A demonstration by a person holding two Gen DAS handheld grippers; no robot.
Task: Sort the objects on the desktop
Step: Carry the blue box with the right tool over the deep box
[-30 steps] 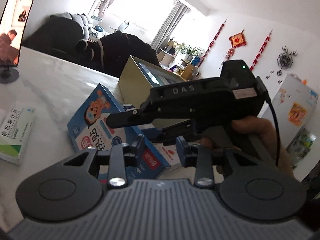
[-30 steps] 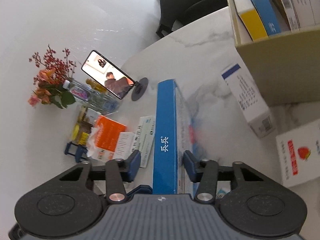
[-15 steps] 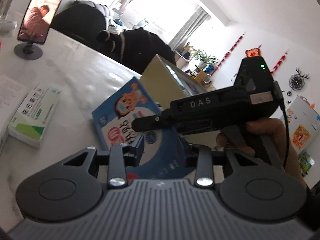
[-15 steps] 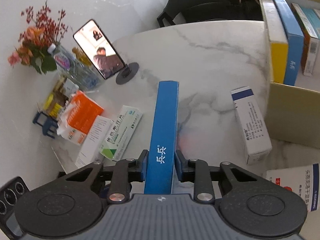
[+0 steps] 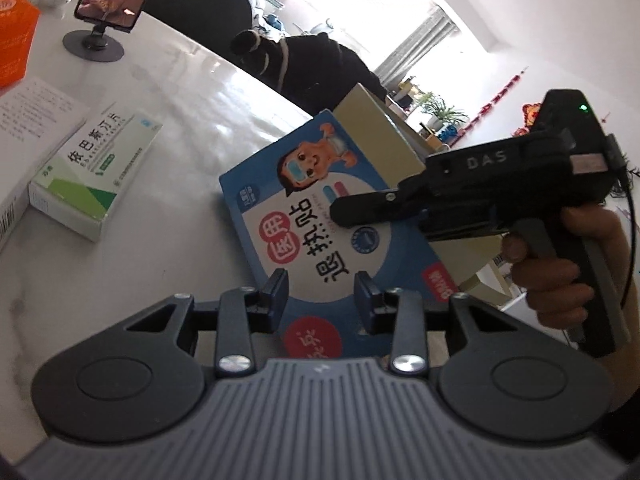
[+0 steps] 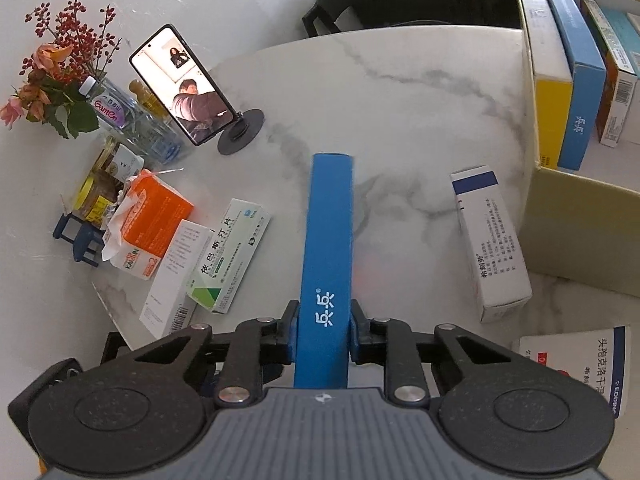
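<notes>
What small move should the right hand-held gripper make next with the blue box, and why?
Probably lift the blue box and carry it toward the open cardboard box. The right hand-held gripper has just closed on its narrow edge, and the pads press both sides. A similar blue box already stands in a row inside the cardboard box, so this one likely belongs beside it.

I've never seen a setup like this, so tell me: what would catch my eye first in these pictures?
Probably the flat blue box, pinched on edge by the right gripper above the marble table; its cartoon face shows in the left wrist view, with the left gripper close in front of it. Next, the cardboard box at right with medicine cartons standing in a row, then the phone on a stand beside red-berried flowers at far left.
</notes>
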